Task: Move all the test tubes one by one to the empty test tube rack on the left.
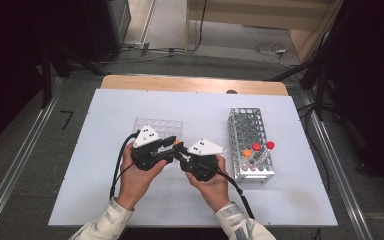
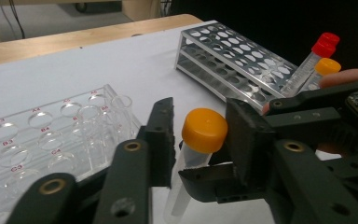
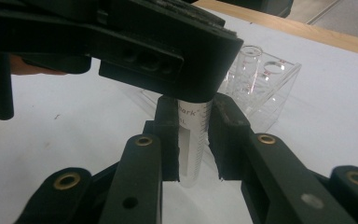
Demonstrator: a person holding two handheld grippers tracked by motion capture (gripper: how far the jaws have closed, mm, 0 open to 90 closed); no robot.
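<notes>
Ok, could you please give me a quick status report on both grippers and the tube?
Right gripper shut on tube body. Left gripper around its orange cap, contact unclear. Nothing in the way.

Tube (image 3: 192,140): top and cap hidden behind left hand-held gripper (image 3: 121,42) in right gripper view; bottom cut off by frame edge in left gripper view. Clear rack (image 2: 51,140): left part cut off by edge, well labels mostly too blurred to read. Metal rack (image 1: 250,145): tube contents too small to tell in high view. Print on tube partly hidden.
</notes>
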